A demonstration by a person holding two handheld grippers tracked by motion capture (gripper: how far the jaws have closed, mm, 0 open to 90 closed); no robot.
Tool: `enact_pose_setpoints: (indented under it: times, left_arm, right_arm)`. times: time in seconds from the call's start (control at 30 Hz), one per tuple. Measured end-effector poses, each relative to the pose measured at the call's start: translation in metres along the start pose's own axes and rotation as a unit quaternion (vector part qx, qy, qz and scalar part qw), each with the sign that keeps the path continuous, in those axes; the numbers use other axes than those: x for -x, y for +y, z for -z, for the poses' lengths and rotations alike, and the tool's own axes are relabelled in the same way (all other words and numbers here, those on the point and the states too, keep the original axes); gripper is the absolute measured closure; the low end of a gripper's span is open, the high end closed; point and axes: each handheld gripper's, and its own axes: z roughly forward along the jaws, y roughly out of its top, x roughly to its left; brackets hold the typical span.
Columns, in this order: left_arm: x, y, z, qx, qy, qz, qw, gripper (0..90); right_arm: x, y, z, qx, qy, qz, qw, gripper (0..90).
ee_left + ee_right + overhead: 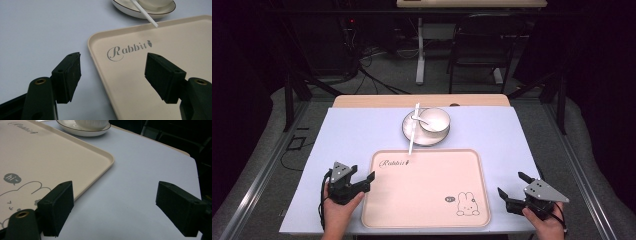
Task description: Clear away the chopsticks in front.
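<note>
The beige tray (427,187) fills the lower centre of the high view, and the plate (424,131) with its bowl (435,120) sits just above the tray's upper edge. The white spoon (413,131) runs near-vertically from bowl to tray rim. Both tongs are released and empty; the left gripper (364,181), lower left, looks slightly nearer than the right gripper (512,186).

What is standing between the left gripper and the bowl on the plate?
Nothing visible blocks it. The left gripper is open at the tray's left edge. Between it and the bowl on the plate lie only flat tray and bare table. A white spoon leans over the plate's near rim, toward the tray.
</note>
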Motion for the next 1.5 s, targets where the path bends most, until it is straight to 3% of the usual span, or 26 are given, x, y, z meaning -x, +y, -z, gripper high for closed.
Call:
enact_pose_setpoints:
  times: [0.3, 0.53, 0.63, 0.67, 0.73, 0.97, 1.13, 1.27, 1.5]
  left_arm:
    - [-0.006, -0.002, 0.002, -0.002, -0.006, 0.015, 0.9999, 29.4]
    - [-0.006, -0.001, 0.006, 0.001, 0.003, 0.022, 0.9998, 29.4]
    - [-0.007, 0.002, 0.004, 0.001, 0.003, 0.029, 0.9996, 29.4]
    - [-0.01, 0.008, 0.002, 0.0, -0.009, 0.041, 0.9991, 29.4]
    - [-0.01, 0.015, 0.001, 0.004, -0.012, 0.044, 0.9989, 30.7]
    - [-0.004, 0.039, -0.009, 0.007, -0.013, 0.032, 0.9994, 32.6]
    - [0.006, 0.064, -0.025, 0.003, -0.018, 0.007, 0.9998, 34.7]
    - [0.005, 0.078, -0.037, -0.004, -0.031, 0.02, 0.9993, 36.5]
    - [0.007, 0.091, -0.05, -0.013, -0.027, 0.017, 0.9994, 35.8]
  right_arm:
    - [-0.006, 0.002, -0.005, 0.004, 0.005, 0.007, 1.0, 14.4]
    - [-0.013, 0.004, -0.002, 0.01, 0.006, 0.023, 0.9997, 14.4]
    - [-0.011, 0.003, -0.002, 0.008, 0.002, 0.016, 0.9998, 14.4]
    - [-0.009, 0.002, -0.002, 0.006, -0.003, 0.007, 1.0, 14.5]
    - [-0.007, 0.001, -0.001, 0.006, -0.006, 0.002, 1.0, 14.4]
    - [-0.006, 0.001, 0.001, 0.011, -0.012, 0.0, 0.9999, 14.4]
    - [-0.006, 0.001, 0.002, 0.012, -0.013, -0.002, 0.9998, 14.4]
    - [-0.007, 0.0, 0.002, 0.01, -0.013, -0.001, 0.9999, 14.4]
    - [-0.006, 0.0, 0.003, 0.01, -0.014, -0.004, 0.9998, 14.4]
